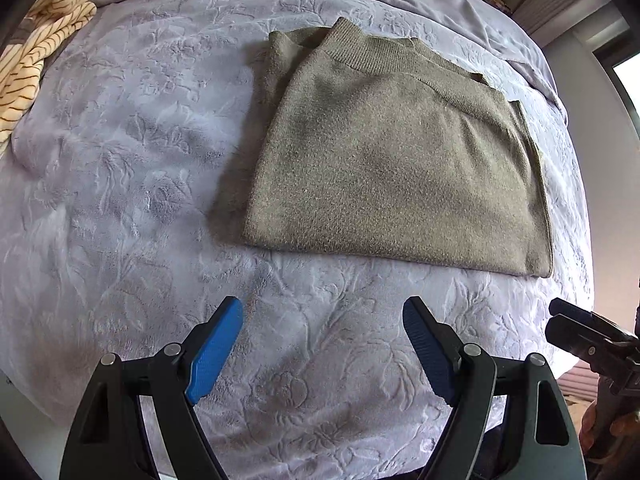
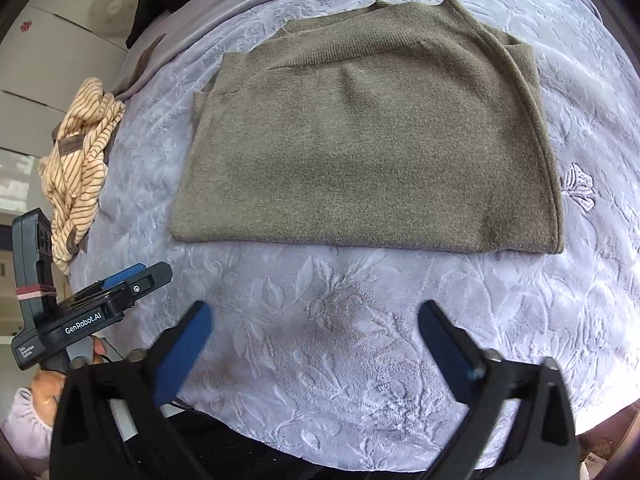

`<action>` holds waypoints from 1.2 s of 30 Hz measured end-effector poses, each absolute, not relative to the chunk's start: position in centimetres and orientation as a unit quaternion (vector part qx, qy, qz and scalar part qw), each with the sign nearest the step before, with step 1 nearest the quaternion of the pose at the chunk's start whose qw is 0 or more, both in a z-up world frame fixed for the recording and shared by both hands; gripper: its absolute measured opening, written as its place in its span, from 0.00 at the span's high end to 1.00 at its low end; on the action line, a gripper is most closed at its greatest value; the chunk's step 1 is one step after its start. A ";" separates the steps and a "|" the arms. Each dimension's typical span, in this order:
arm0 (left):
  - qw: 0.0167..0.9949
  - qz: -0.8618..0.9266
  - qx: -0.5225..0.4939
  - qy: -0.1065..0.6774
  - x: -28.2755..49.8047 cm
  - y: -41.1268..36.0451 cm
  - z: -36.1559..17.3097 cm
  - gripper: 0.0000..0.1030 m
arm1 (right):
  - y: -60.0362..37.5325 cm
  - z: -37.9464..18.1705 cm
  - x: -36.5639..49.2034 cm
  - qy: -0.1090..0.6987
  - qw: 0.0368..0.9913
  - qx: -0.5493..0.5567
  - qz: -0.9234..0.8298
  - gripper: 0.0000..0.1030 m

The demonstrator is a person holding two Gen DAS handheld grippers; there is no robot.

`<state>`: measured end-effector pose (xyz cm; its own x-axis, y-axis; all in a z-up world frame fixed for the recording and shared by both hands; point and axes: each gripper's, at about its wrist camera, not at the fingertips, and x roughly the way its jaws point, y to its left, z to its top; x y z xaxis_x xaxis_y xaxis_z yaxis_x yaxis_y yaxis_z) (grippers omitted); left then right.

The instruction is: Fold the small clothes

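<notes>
Left gripper [image 1: 322, 320] empty; sweater [image 1: 400, 168] folded on blanket [image 1: 120, 160].

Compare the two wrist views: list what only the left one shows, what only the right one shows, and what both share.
Left wrist only: a bright window edge at far right. Right wrist only: an embroidered white bow motif on the blanket, and a round pale fan at the back. Both: the folded olive knit sweater, the embossed lavender fleece blanket, the crumpled yellow striped garment, and the open left gripper and right gripper, both empty.
</notes>
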<state>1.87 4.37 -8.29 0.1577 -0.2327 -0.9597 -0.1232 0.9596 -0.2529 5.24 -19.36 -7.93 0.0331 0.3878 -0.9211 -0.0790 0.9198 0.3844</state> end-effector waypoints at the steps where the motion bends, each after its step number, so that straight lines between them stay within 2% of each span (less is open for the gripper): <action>1: 0.749 -0.036 -0.137 0.648 1.8 4.4 -8.3 0.19 | -19.3 -7.9 5.2 0.676 0.709 0.113 0.166 0.00; 25: 0.742 -0.036 -0.147 0.653 1.0 4.7 -9.4 0.19 | -20.0 -10.4 3.3 0.726 0.660 0.147 0.128 0.00; 31: 0.730 -0.059 -0.252 0.632 1.4 6.9 -10.6 0.19 | -20.5 -11.7 3.1 0.729 0.643 0.196 0.130 0.00; 36: 0.714 -0.076 -0.329 0.613 2.2 8.4 -12.5 0.19 | -20.5 -13.0 4.0 0.706 0.627 0.288 0.161 0.00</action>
<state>2.18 8.43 -12.49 0.2363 -0.5113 -0.8263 -0.2948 0.7726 -0.5624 3.99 -20.54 -13.04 -0.0474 0.6080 -0.7925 0.2053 0.7824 0.5880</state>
